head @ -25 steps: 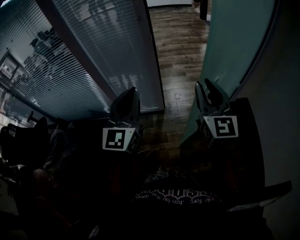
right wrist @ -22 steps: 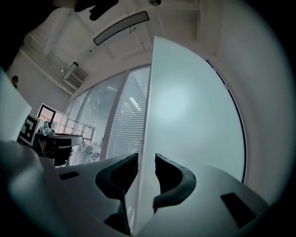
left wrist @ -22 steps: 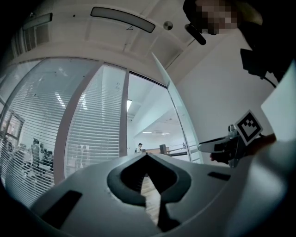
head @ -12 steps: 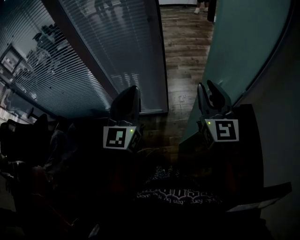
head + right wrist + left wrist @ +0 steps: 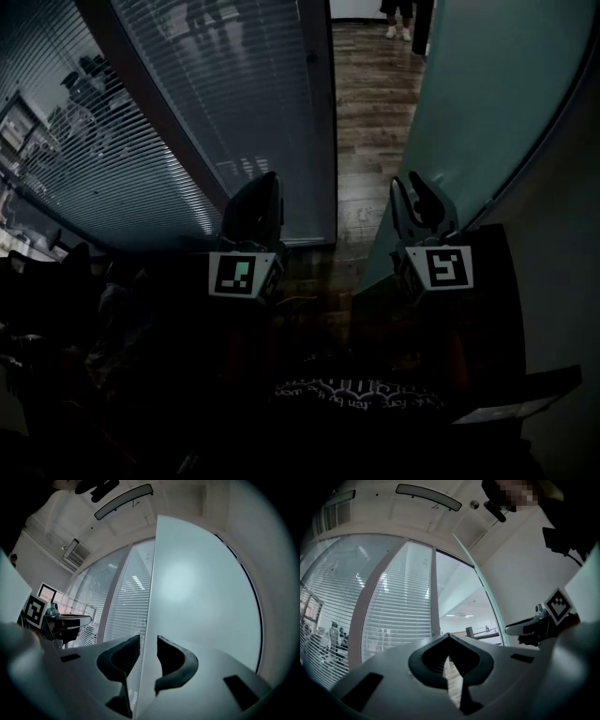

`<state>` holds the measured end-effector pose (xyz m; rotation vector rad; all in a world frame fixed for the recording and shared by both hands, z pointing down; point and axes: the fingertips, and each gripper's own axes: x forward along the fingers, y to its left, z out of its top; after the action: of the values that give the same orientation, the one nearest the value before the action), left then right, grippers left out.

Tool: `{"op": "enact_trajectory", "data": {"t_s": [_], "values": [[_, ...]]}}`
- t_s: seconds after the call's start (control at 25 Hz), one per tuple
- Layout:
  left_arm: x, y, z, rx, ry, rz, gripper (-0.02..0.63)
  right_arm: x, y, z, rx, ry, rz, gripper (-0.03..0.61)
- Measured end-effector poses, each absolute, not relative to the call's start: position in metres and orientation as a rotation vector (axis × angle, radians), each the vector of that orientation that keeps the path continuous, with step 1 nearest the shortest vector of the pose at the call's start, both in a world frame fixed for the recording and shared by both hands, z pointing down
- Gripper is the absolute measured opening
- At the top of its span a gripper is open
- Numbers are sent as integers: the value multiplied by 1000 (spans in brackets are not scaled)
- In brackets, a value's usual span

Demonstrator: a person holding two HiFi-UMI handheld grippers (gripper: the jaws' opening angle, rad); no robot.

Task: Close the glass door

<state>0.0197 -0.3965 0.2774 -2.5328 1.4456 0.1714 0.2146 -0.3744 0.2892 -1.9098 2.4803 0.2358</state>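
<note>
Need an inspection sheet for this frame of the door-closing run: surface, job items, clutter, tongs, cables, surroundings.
Surface: dark wood-plank floor, visible through the doorway.
Job's things: frosted glass door, not closed. A strip of floor shows between it and the partition.
Clutter: nothing seen on the floor. The lower left of the head view is too dark to tell.
Grippers: left tongs shut and empty, away from the door. Right tongs open, with the jaws on either side of the door's free edge and not clamped on it.
Cables: nothing seen clearly.
Surroundings: glass partition with slatted blinds on the left. A person's feet at the far end of the floor.
</note>
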Motion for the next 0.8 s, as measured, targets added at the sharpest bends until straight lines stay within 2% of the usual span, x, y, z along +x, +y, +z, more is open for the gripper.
{"op": "enact_trajectory", "data": {"t_s": [0.8], "values": [[-28,-478,273,-2547,1438,195,2,191,-466,283,-1994,2430,244,101]]}}
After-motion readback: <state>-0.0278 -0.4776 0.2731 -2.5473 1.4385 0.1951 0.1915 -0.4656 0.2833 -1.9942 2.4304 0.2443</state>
